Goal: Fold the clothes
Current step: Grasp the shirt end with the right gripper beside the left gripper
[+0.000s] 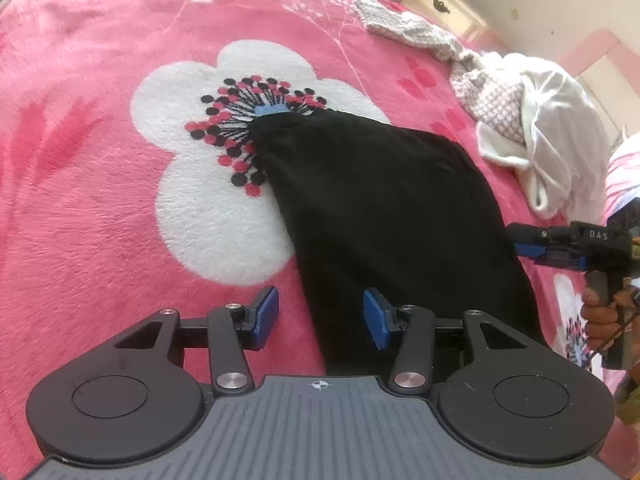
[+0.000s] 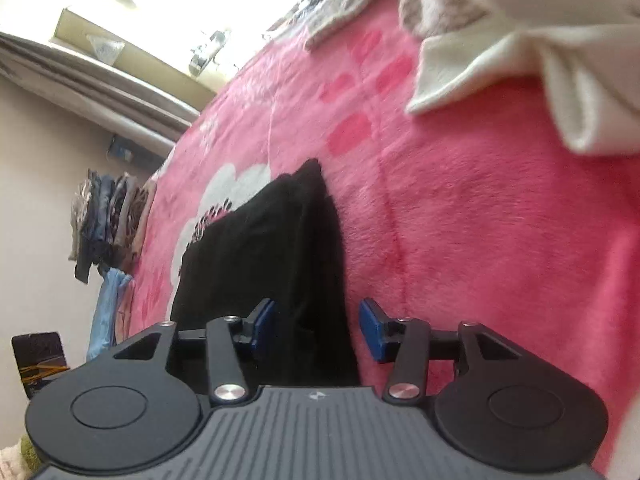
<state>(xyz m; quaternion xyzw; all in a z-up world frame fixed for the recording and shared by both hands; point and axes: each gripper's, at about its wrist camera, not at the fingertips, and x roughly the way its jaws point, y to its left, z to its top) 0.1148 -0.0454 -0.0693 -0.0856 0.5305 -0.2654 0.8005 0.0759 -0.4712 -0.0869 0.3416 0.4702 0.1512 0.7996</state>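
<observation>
A black garment (image 1: 384,216) lies folded into a long strip on the pink flowered blanket (image 1: 80,160). My left gripper (image 1: 320,318) is open at the strip's near end, and the cloth's left edge runs between its blue pads (image 1: 266,316). My right gripper (image 1: 520,242), held by a hand (image 1: 600,316), reaches in at the strip's right edge. In the right wrist view the right gripper (image 2: 318,326) is open, with the black garment (image 2: 272,248) passing between its fingers and stretching away from it. Neither gripper holds the cloth.
A heap of white and grey-patterned clothes (image 1: 520,120) sits on the blanket beyond the black strip, and the white garment (image 2: 520,40) shows at top right. A cream nightstand (image 1: 444,4) stands past the bed. Clothes hang on the wall (image 2: 108,224).
</observation>
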